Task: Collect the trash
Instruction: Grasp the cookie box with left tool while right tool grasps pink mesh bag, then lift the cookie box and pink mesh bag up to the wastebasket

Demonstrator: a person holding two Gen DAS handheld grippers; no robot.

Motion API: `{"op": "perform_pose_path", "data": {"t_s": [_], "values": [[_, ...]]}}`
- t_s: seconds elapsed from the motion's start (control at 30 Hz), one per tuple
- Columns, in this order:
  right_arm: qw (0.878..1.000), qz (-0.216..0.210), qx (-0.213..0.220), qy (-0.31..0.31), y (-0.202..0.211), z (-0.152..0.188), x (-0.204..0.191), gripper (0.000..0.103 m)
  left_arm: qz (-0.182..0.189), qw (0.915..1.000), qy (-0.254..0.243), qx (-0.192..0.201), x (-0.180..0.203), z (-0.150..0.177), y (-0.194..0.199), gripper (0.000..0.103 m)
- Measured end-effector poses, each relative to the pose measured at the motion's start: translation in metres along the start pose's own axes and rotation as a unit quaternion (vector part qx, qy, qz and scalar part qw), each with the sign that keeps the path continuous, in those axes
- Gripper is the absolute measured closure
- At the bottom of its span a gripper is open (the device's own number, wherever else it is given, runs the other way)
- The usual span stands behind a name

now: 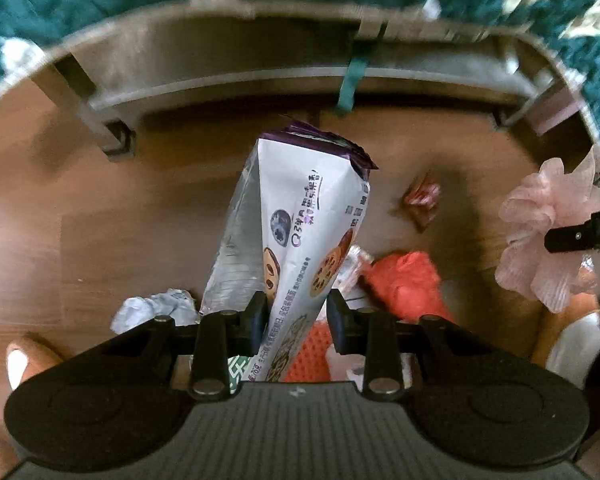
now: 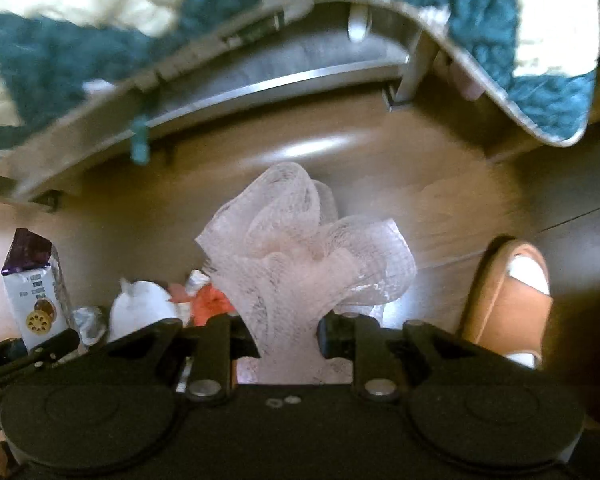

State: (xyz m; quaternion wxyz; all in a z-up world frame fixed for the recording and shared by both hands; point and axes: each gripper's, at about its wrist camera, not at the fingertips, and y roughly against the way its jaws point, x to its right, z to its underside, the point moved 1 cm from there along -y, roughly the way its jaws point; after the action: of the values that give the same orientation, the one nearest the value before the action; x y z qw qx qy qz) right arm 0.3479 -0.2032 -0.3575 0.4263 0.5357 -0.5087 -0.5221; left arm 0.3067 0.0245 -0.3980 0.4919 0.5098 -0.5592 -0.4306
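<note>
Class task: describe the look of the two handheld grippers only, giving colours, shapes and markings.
Both the left gripper and the right gripper are matte black, with two round housings, silver pivot bolts, slim link bars and blocky black fingers. The left body is ribbed.

Both views are warm and fairly dim, with strong fisheye bending toward the black corners. In the left wrist view the teal rug along the top smears with motion blur, while the snack packet at centre stays sharp. In the right wrist view a pale glare streak lies on the wooden floor at upper centre; the right edge falls into dark shadow.
</note>
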Motion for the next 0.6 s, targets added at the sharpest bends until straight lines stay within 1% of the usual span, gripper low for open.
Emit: {"op": "perform_pose_path", "data": {"t_s": [0.13, 0.33, 0.4, 0.6], "values": [[0.998, -0.025, 0.041, 0.026, 0.054, 0.014, -0.011, 0.082, 0.001, 0.9995, 0.005, 0.030, 0.002, 0.005, 0.053, 0.072], [0.989, -0.067, 0.111, 0.064, 0.138, 0.036, -0.024, 0.082, 0.015, 0.9959, 0.018, 0.087, 0.009, 0.023, 0.132, 0.072], [0.986, -0.079, 0.131, 0.068, 0.164, 0.044, -0.025, 0.082, 0.019, 0.9938, 0.022, 0.108, 0.011, 0.028, 0.156, 0.072], [0.974, -0.110, 0.180, 0.084, 0.228, 0.066, -0.027, 0.082, 0.026, 0.9835, 0.028, 0.177, 0.019, 0.039, 0.229, 0.072]]}}
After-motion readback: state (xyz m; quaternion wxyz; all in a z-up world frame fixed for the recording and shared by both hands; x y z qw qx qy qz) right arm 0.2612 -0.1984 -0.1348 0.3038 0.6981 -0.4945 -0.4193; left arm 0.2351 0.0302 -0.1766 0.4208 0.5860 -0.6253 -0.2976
